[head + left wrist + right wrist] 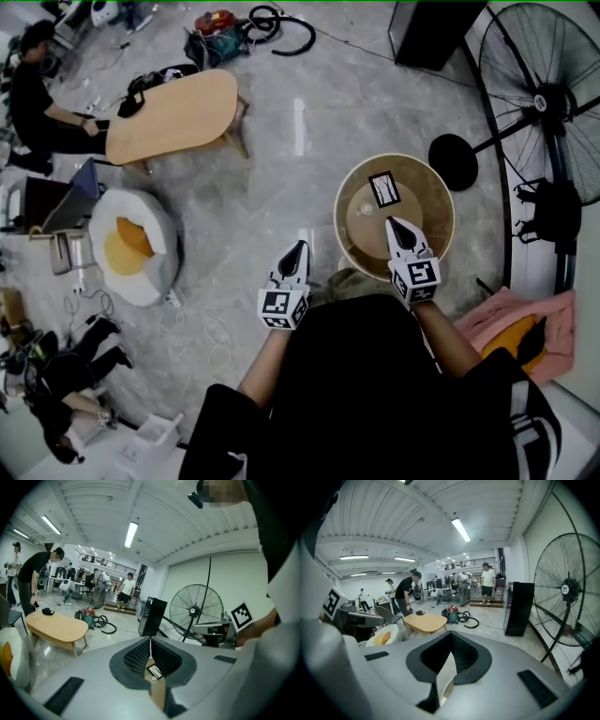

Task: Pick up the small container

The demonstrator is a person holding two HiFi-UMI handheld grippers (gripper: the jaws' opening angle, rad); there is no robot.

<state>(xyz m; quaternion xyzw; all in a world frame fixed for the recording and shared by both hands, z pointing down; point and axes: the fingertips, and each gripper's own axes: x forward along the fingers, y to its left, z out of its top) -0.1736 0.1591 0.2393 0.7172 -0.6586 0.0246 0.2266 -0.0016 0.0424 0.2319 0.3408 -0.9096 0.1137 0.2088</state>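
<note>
The small container (383, 188), a flat white box with a black frame, lies on a round tan table (361, 223) in the head view. My right gripper (391, 222) hovers over that table just short of the container, its jaws tapering to a closed point with nothing in them. My left gripper (300, 246) hangs to the left of the table over the floor, shut and empty. In the left gripper view the container (154, 671) shows below the closed left gripper (150, 639). Only a tan surface shows below my right gripper (451, 635) in its own view.
A big standing fan (548, 94) with a round base (453, 161) is to the right, a black box (433, 28) beyond it. A low wooden table (173, 114) and an egg-shaped cushion (131, 246) lie left. Pink cloth (516, 323) sits at lower right. People stand at the far left.
</note>
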